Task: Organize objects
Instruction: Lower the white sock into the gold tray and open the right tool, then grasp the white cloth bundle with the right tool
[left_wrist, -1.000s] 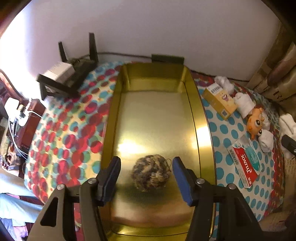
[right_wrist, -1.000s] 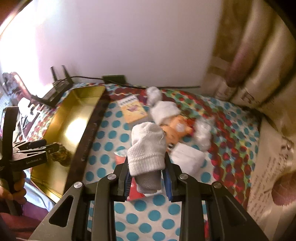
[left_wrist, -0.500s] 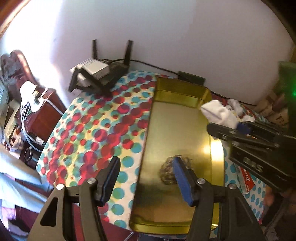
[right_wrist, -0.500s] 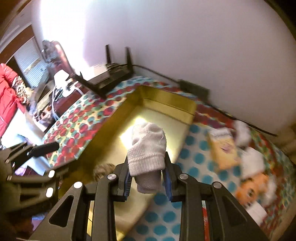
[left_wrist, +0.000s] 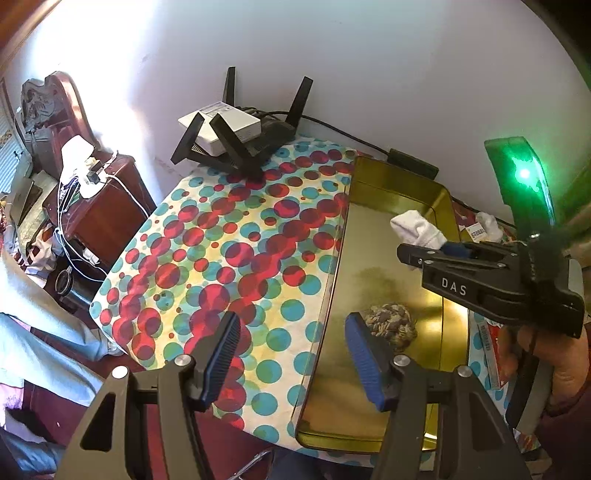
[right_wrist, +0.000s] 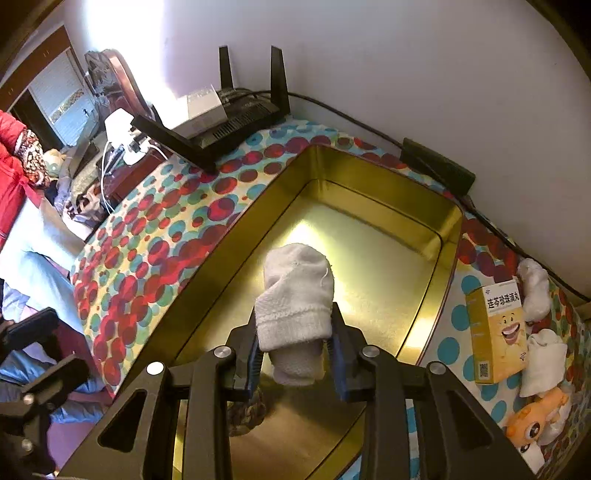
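Observation:
A gold metal tray (left_wrist: 395, 184) (right_wrist: 236, 229) lies on the dotted tablecloth. A brown woven ball (left_wrist: 389, 323) (right_wrist: 245, 413) rests inside it near the front. My right gripper (right_wrist: 295, 354) is shut on a rolled white sock (right_wrist: 295, 291) and holds it above the tray's middle; the sock also shows in the left wrist view (left_wrist: 415, 229). My left gripper (left_wrist: 291, 354) is open and empty, above the tray's left rim and the cloth.
A black router (left_wrist: 251, 144) (right_wrist: 225, 118) stands at the table's back left. Right of the tray lie a yellow box (right_wrist: 495, 332), more white socks (right_wrist: 535, 288), an orange toy (right_wrist: 535, 424) and a red Tylenol box (left_wrist: 489, 350). A wooden cabinet (left_wrist: 99, 206) stands left.
My right gripper carried the sock from the right side of the table to above the tray. My left gripper drew back and left from around the woven ball, which stays in the tray.

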